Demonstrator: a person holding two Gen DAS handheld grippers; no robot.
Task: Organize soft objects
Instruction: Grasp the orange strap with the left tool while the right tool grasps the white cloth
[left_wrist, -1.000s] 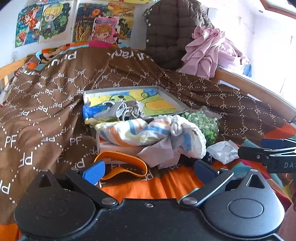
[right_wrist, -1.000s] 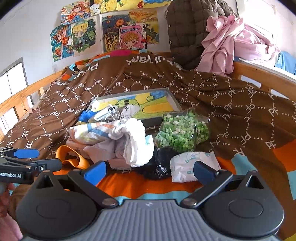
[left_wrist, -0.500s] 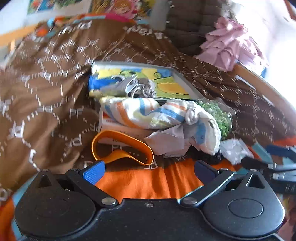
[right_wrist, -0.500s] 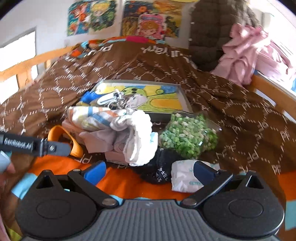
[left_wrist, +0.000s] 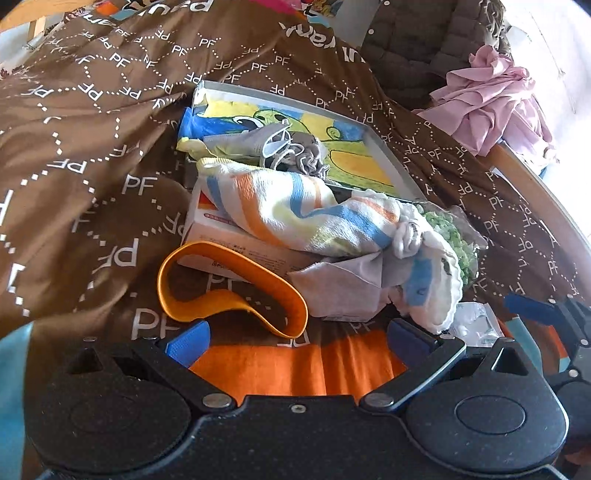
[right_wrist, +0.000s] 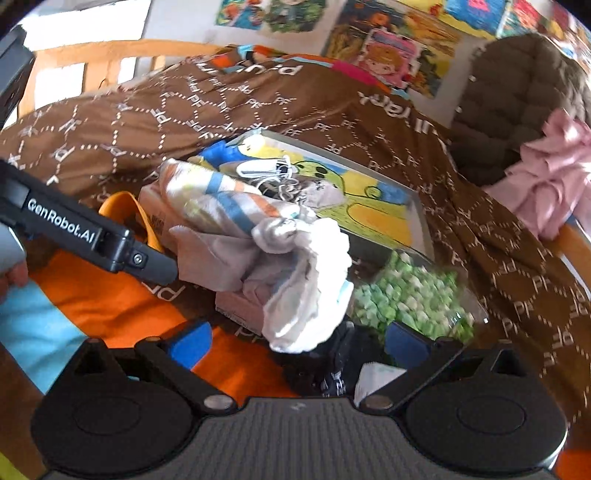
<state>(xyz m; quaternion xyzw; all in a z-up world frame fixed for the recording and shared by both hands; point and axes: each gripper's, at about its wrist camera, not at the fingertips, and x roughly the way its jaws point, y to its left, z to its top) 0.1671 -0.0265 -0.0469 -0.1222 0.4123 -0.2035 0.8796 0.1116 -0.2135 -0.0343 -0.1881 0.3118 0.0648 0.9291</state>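
Observation:
A pile of soft things lies on the bed. A striped towel (left_wrist: 295, 214) drapes over a white box (left_wrist: 221, 240), with its white end (right_wrist: 306, 280) hanging down at the front. An orange fabric band (left_wrist: 173, 284) loops in front of the box, and a grey cloth (left_wrist: 340, 284) lies beside it. My left gripper (left_wrist: 299, 339) is open, just short of the band. My right gripper (right_wrist: 299, 343) is open and empty, close above a black fabric item (right_wrist: 332, 365) and under the towel's white end. A white packet (right_wrist: 373, 376) sits by its right finger.
A shallow tray (left_wrist: 388, 162) with a cartoon picture holds face masks and a grey scrunchie (left_wrist: 306, 158) behind the pile. A clear bag of green pieces (right_wrist: 406, 299) lies right of the towel. A brown patterned quilt (left_wrist: 92, 147) covers the bed, and pink clothing (left_wrist: 487, 99) hangs at the back right.
Both grippers have moved forward and tilted down toward the pile. The left has neared the orange band, the right the towel's white end and black item. Nothing was taken hold of.

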